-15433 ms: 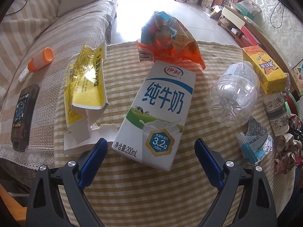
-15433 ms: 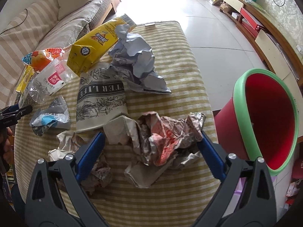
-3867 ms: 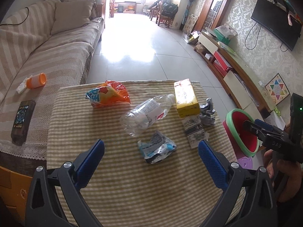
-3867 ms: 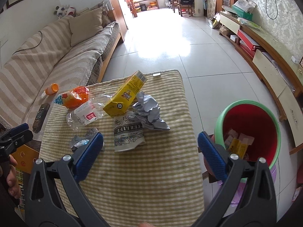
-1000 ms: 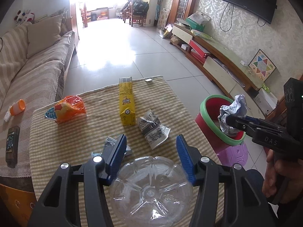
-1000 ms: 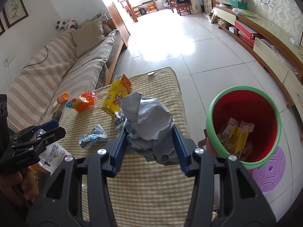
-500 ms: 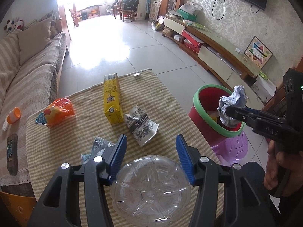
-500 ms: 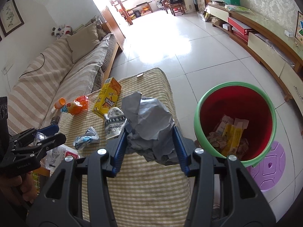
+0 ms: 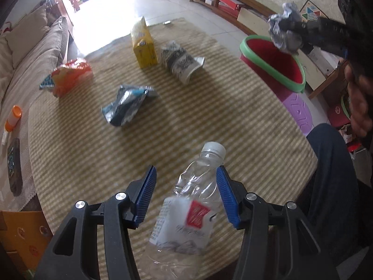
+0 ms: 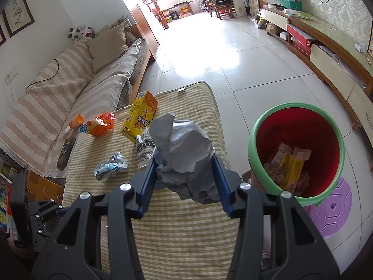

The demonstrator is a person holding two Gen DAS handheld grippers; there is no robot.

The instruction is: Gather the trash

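Observation:
My left gripper [image 9: 185, 193] stands open above the striped table [image 9: 221, 107]. A clear plastic bottle [image 9: 188, 205] lies tilted between its jaws, touching the right pad [image 9: 227, 196] but apart from the left one; I cannot tell if it rests on the cloth. My right gripper [image 10: 184, 182] is shut on a crumpled grey paper ball [image 10: 184, 156], held above the table's right edge beside the red bin with a green rim [image 10: 254, 137]. That ball also shows in the left wrist view [image 9: 283, 32], over the bin [image 9: 268, 60].
On the table lie a yellow carton [image 9: 142, 44], a flattened printed paper cup [image 9: 179, 61], a silver-blue wrapper [image 9: 127, 105] and an orange snack bag [image 9: 70, 74]. A sofa [image 10: 77, 86] runs along the left. A purple mat [image 10: 331, 210] lies by the bin.
The left jaws have opened wider and the bottle has slipped from the grip and tipped, cap pointing away. The left view has dropped closer to the table. The right gripper still holds the paper ball.

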